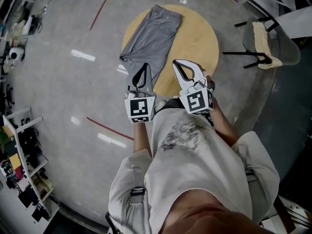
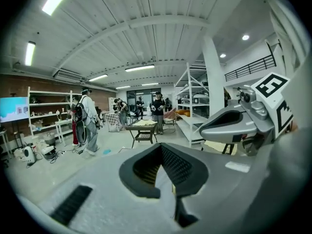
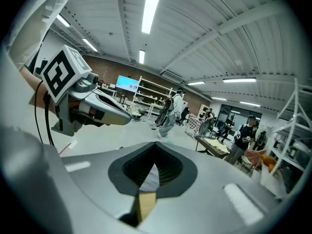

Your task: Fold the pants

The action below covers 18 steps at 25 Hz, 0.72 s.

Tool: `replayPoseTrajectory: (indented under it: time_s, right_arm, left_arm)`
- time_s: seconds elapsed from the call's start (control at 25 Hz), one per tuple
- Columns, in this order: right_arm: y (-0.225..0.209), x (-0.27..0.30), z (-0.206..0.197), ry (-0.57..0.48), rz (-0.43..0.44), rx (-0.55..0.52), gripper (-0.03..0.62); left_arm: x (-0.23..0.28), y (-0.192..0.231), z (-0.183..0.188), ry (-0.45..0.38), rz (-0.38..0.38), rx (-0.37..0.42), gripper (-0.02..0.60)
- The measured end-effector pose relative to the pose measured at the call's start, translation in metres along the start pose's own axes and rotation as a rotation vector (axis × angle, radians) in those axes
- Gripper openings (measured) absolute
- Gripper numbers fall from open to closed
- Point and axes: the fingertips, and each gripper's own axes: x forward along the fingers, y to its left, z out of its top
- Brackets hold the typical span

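The grey pants (image 1: 152, 35) lie flat on a round wooden table (image 1: 201, 39), stretched out as one long strip along the table's left half. Their far end is near the far rim, and their near end runs under the left gripper (image 1: 145, 68). The cloth lies flat, with a small bulge at its left edge about halfway down.

Both grippers are held just in front of the person's chest, side by side and close together, pointing away over the table's near edge. In the head view the left gripper hangs above the near end of the pants, while the right gripper (image 1: 177, 64) is above bare wood beside them.

The left gripper's (image 2: 160, 146) jaws are pressed together with nothing between them. The right gripper's (image 3: 155, 147) jaws are the same – tips meeting, empty, with only a sliver of grey cloth and wood seen through the gap below.

A chair (image 1: 267, 44) stands on the floor to the table's right, and shelves (image 1: 23, 152) line the left wall.
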Motion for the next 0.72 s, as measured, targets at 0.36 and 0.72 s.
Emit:
replayPoseTrajectory:
  time_s: [0.36,0.72]
  right_arm:
    - [0.05,-0.024,0.005,0.037,-0.162,0.051,0.009]
    - [0.112,-0.039,0.019,0.058,-0.229,0.096,0.009]
  left_arm:
    - [-0.04,-0.003,-0.008,-0.045,-0.162,0.047,0.005]
    - [-0.096,0.003,-0.015,-0.061,-0.25,0.094,0.005]
